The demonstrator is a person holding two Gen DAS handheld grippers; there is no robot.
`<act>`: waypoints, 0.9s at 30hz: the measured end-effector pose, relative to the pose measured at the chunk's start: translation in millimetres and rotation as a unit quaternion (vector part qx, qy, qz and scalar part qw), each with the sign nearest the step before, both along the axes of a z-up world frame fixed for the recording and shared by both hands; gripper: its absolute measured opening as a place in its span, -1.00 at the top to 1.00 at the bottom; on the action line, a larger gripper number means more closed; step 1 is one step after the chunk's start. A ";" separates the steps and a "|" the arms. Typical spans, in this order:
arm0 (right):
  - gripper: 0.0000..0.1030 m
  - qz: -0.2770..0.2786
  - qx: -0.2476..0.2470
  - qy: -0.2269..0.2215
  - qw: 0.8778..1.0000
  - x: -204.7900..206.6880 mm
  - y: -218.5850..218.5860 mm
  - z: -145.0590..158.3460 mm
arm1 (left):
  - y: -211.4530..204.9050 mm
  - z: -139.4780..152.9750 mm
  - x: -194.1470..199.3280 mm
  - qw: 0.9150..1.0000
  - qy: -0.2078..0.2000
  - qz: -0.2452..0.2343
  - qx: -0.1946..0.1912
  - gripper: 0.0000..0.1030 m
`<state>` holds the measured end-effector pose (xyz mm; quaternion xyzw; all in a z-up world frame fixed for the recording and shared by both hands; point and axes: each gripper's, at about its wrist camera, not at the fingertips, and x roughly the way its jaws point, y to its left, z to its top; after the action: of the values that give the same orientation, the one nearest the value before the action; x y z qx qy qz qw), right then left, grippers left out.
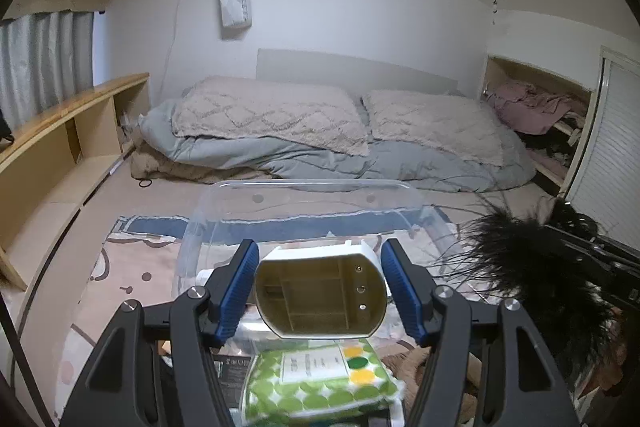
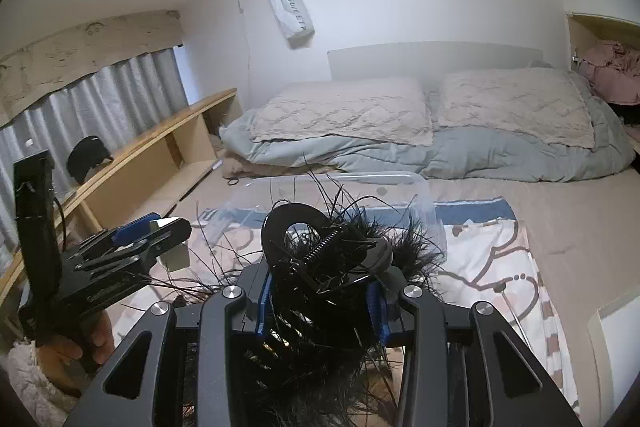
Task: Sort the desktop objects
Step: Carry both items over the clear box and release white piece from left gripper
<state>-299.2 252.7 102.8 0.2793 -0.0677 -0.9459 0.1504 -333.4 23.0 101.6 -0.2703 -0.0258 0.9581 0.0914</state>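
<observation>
The white plastic oval-mouthed holder (image 1: 322,297) is clamped by the left claw (image 1: 320,291) at lower centre of the left view. The black feathered hair clip (image 2: 324,259) is clamped by the right claw (image 2: 322,301). The transport step is judged in hand. Both items are to be carried over the clear plastic bin (image 1: 304,203) at centre frame, then released.

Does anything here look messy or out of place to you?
Mostly the setting: the sorting happens on a bed, not a desk. The clear plastic bin sits on a patterned blanket, and pink clothes are bundled loosely into the wall nook. Nothing looks spilled or broken.
</observation>
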 end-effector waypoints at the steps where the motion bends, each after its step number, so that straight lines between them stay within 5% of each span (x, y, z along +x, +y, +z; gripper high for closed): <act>1: 0.24 -0.002 -0.001 -0.002 1.000 -4.3 0.4 -0.6 | 0.7 -1.7 -8.2 1.000 -0.004 0.002 -0.003 -0.23; 12: 0.24 -0.010 0.004 -0.006 1.000 -38.0 11.9 -6.5 | 14.3 -43.5 -88.2 0.997 -0.060 0.033 -0.027 -0.23; 27: 0.24 -0.011 0.012 -0.030 0.999 -60.3 8.4 -30.2 | 14.1 -86.0 -129.6 0.989 -0.116 0.055 -0.076 -0.24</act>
<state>-359.6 261.2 72.5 0.3091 -0.0637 -0.9393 0.1346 -463.0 37.2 15.6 -0.3839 0.0221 0.9230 0.0142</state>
